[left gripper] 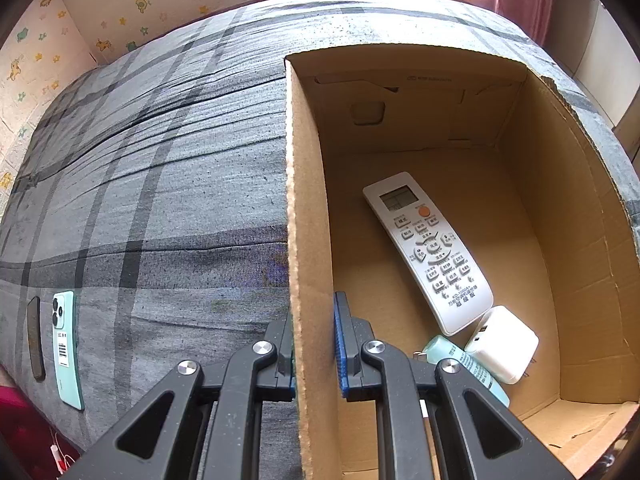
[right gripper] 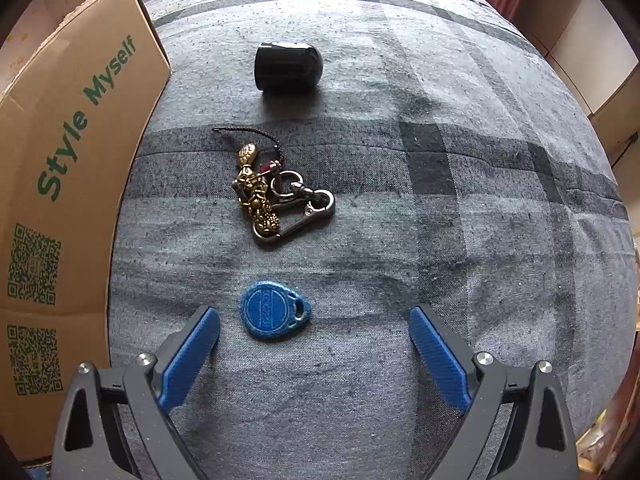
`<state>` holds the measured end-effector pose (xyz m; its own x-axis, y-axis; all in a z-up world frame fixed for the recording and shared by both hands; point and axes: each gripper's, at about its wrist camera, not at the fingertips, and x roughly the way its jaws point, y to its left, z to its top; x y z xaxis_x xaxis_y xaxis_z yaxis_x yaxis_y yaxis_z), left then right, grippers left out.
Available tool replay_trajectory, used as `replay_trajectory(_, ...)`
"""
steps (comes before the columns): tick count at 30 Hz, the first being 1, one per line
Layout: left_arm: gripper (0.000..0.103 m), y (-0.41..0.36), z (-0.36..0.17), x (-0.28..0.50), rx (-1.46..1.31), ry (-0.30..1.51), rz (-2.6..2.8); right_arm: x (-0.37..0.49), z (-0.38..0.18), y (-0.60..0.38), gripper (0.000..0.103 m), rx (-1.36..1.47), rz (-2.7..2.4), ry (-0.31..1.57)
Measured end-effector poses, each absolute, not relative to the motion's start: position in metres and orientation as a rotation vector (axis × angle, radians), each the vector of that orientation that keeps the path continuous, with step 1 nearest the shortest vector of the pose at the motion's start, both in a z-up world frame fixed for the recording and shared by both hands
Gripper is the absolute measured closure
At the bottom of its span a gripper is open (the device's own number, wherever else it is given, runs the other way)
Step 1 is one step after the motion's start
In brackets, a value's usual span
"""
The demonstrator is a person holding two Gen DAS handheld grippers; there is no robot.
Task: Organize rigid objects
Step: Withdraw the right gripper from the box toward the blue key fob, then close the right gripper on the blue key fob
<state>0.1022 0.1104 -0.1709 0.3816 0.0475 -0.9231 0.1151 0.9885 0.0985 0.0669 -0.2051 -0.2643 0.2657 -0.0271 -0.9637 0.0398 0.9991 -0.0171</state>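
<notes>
With the left tongs clamped on the brown cardboard box's wall, the wide-open, empty right tongs should straddle the blue teardrop key fob at lower centre, closing squarely.

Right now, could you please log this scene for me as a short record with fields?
surface: plaid cloth
box: open, holds remote, white charger, teal tube
left hand-held gripper: shut on box wall
right hand-held gripper: open, above blue fob
outside box: keychain, black cap, teal phone, dark phone
</notes>
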Motion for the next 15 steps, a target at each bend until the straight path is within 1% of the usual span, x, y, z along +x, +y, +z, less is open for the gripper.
replay_trajectory(4,0.088,0.109,-0.171,0.102,0.157,1.181,-0.042,0.067,-0.260,-0.205,0.031,0.016,-0.035,1.304)
replay_trajectory(6,0.088,0.110,-0.170,0.102,0.148,1.182,-0.043,0.070,-0.256,-0.204,0.051,0.016,-0.035,1.304)
replay_trajectory(7,0.088,0.110,-0.170,0.102,0.147,1.182,-0.044,0.070,-0.255,-0.203,0.058,0.019,-0.031,1.301)
replay_trajectory(8,0.088,0.110,-0.170,0.102,0.149,1.182,-0.043,0.070,-0.254,-0.203,0.068,0.020,-0.028,1.296)
replay_trajectory(15,0.088,0.110,-0.170,0.102,0.157,1.180,-0.040,0.064,-0.247,-0.202,0.068,0.013,-0.020,1.286)
